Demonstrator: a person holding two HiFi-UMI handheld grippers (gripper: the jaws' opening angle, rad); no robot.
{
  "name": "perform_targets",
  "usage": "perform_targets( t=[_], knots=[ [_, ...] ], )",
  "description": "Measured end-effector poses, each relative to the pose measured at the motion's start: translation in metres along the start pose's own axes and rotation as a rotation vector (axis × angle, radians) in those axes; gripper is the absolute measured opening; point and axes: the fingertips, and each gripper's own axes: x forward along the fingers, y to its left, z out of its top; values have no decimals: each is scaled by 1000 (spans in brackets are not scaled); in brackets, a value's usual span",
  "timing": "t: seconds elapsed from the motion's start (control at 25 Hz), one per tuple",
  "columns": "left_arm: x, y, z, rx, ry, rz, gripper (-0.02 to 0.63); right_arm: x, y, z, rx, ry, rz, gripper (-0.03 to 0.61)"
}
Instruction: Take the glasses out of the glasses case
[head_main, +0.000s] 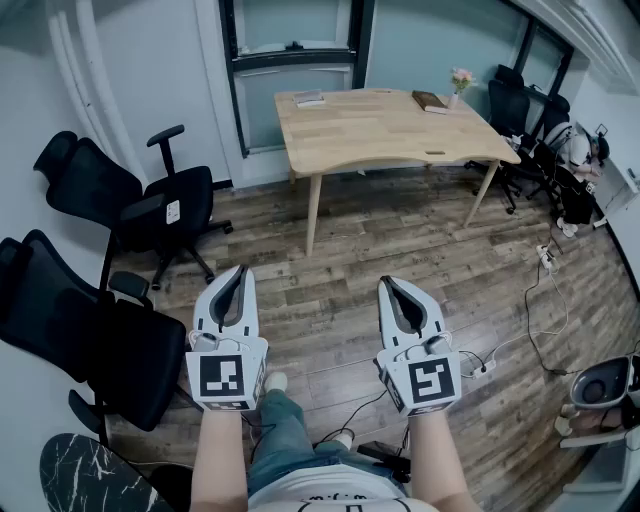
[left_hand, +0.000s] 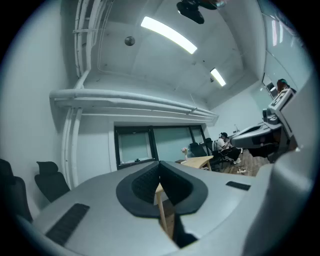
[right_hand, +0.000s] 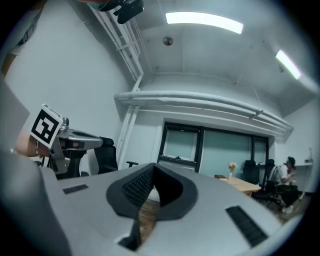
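Both grippers are held level over the wooden floor, well short of a light wooden table across the room. My left gripper is shut, its dark pads meeting with nothing between them. Beside it my right gripper is also shut and empty. On the far tabletop lie a greyish flat item and a dark brown flat item; I cannot tell which one is the glasses case. No glasses show in any view.
A small vase of flowers stands on the table's far right. Black office chairs stand at the left, more chairs at the right near a seated person. Cables and a power strip lie on the floor.
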Motion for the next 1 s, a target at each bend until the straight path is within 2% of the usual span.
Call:
perform_targets(
  t=[0.24,0.6,0.76,1.0],
  knots=[
    [45,55,-22,-7,28,-13,15,71,17,-2,13,27,-4,11],
    [168,177,-51,-8,28,-93,16,231,57,-16,13,88,-25,11],
    [207,199,-57,-20,18,-131,16,269,51,-11,11,97,-64,11],
    [253,202,-59,-47,-17,-163,16,303,22,-4,-15,83,-118,11]
  ],
)
